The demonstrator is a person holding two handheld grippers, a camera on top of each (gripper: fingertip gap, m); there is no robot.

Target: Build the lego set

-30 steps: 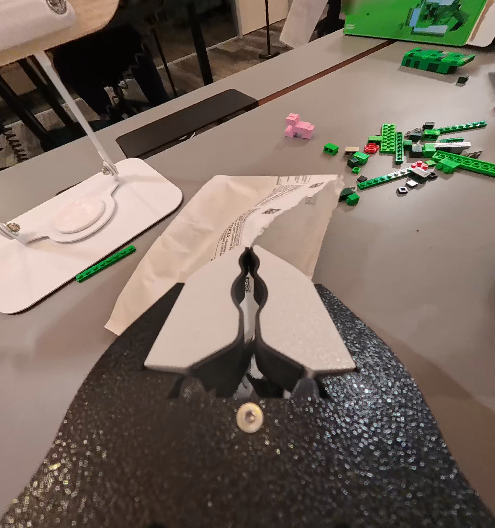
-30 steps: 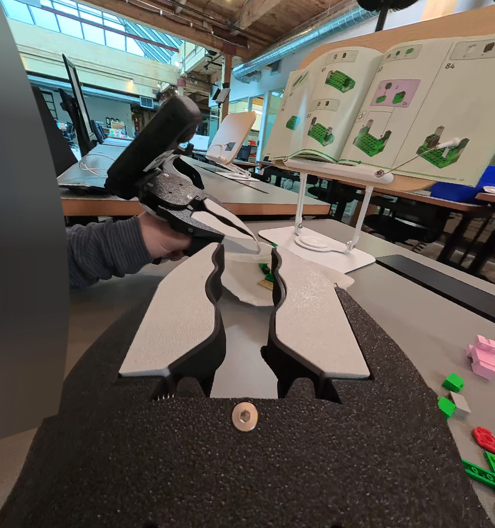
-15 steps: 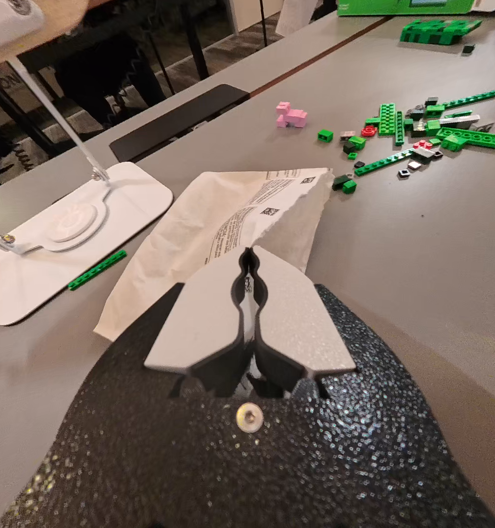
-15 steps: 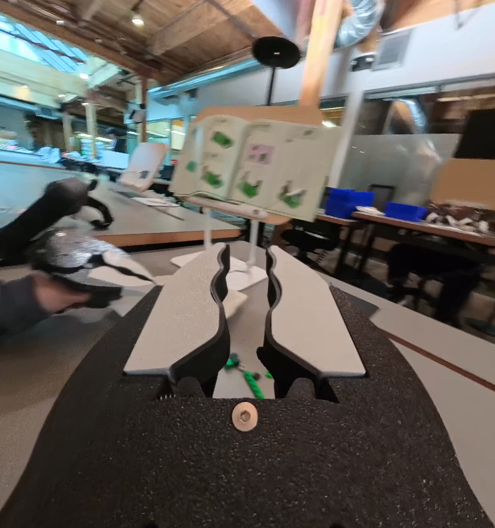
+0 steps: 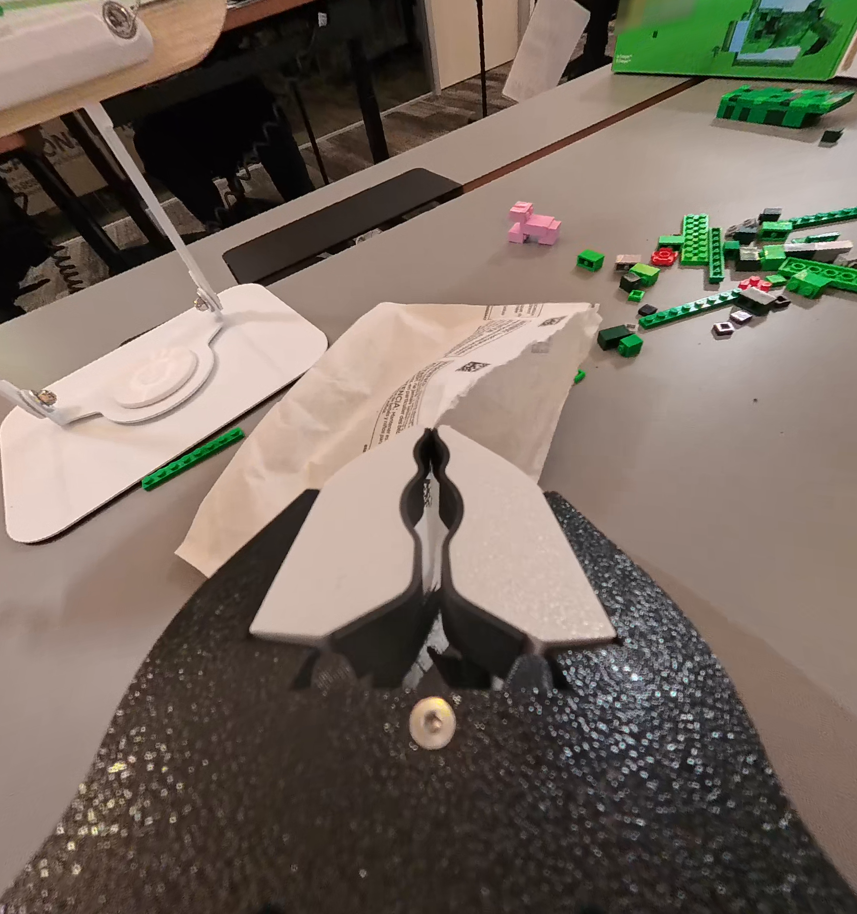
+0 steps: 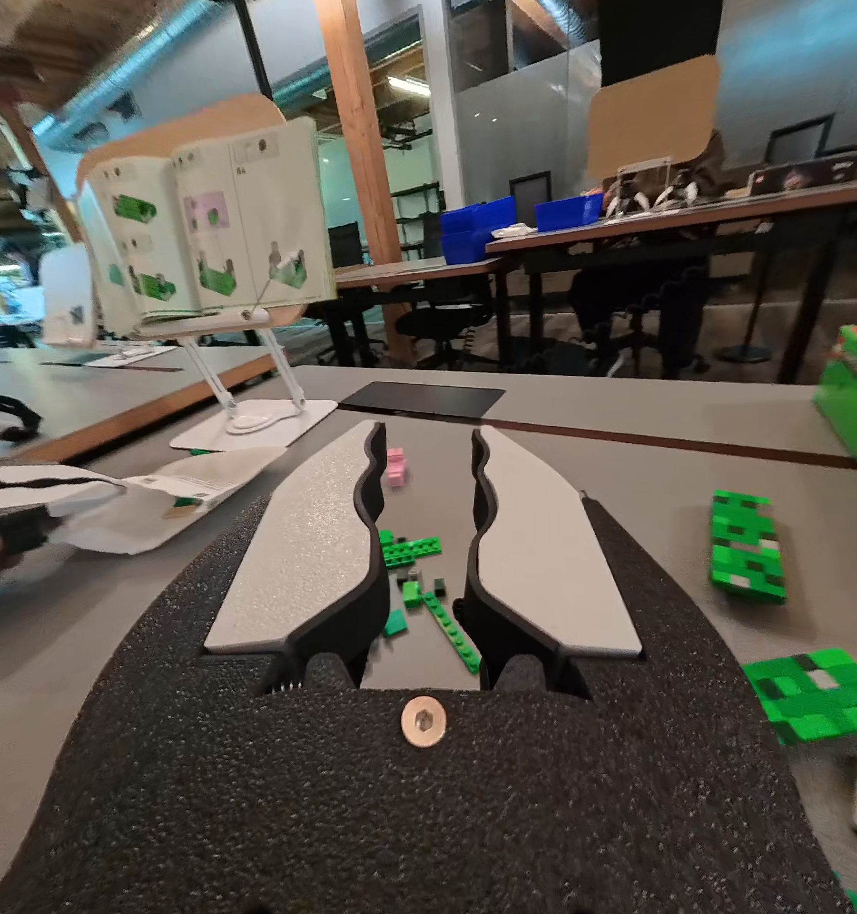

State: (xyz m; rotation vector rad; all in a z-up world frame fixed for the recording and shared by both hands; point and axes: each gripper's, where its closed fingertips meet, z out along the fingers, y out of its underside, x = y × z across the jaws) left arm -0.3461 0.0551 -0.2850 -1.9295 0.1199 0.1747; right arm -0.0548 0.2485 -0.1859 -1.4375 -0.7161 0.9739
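We work on a grey table (image 5: 713,494). Toward its far left corner stands the white book stand (image 5: 134,395), which carries the open instruction booklet (image 6: 204,232). A green set box (image 5: 742,37) sits at the far right edge.

Just beside the stand's base lies the torn white paper bag (image 5: 367,405), its ragged mouth turned toward the loose parts. Our left gripper (image 5: 432,435) has its jaws pressed together on the near edge of this bag (a sliver of paper shows in the slot between them). One long green plate (image 5: 193,458) lies touching the front edge of the stand's base, left of the bag.

Our right gripper (image 6: 426,435) hovers over the middle of the table with its jaws set wide apart and nothing between them; through the gap we see scattered green pieces (image 6: 411,549) on the tabletop. To its right lie two built green blocks (image 6: 747,546), somewhat blurred.

The main scatter of loose bricks (image 5: 762,267) (mostly green, a few grey, black and red) spreads toward the right edge, beyond the bag's mouth. A small pink pig figure (image 5: 532,230) stands apart on the far side of that scatter.
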